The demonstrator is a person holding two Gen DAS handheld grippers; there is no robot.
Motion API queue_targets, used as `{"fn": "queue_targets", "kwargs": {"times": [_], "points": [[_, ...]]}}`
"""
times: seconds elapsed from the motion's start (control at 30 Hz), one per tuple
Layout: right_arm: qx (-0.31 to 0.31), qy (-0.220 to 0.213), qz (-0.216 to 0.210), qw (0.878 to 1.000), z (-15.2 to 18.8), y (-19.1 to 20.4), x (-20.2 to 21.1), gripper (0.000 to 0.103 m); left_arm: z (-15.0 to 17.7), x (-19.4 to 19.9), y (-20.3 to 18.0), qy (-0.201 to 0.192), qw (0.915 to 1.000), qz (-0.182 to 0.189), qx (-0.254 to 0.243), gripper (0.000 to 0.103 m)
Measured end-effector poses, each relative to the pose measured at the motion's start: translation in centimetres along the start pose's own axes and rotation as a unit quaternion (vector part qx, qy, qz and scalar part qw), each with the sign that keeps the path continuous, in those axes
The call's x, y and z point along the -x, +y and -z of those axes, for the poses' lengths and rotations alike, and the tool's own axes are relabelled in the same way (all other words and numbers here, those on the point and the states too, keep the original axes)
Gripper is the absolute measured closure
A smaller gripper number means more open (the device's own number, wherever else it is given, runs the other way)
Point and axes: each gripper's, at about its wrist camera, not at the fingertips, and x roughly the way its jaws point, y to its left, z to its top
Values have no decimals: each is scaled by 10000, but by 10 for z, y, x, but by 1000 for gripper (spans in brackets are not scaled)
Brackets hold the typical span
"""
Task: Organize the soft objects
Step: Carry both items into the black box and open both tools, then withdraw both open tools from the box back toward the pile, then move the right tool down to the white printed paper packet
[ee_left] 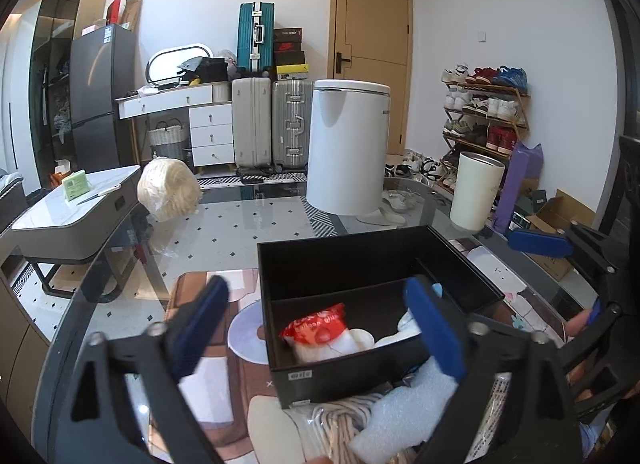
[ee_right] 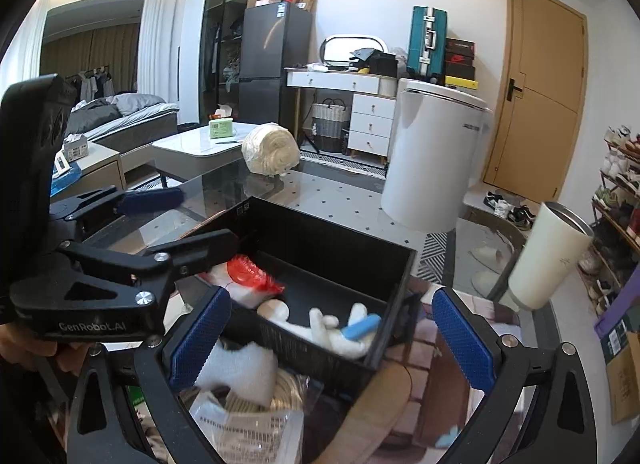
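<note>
A black open box stands on the glass table. It holds a red-topped packet, white soft pieces and a small blue piece. In front of the box lie a white foam piece and a bagged rope bundle. My left gripper is open and empty, its fingers astride the box's near left part. My right gripper is open and empty, low over the box's near wall. The left gripper also shows in the right wrist view.
A tall white bin and a cream tumbler stand on the far side of the table. A wrapped white roll lies at the far left edge. A low side table is left.
</note>
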Motion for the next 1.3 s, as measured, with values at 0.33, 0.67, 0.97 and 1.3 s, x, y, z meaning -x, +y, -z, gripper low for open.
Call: {"fn": "queue_targets", "kwargs": {"times": [0.33,0.67,0.97,1.3], "points": [[-464,-45,-69,9989,16,-3,31,1,12,22,4,21,9997,-180,173,0],[-637,-14,-105,9979,34,8,58,1,31,52,9,-72,9979,-398,513,0],[-824,140,-253,9962,54,17,60,1,46,74,7,-50,9965,-709,432,0],[-869,210,-255,9957,67,22,60,1,65,83,5,102,9977,-550,370,0]]}}
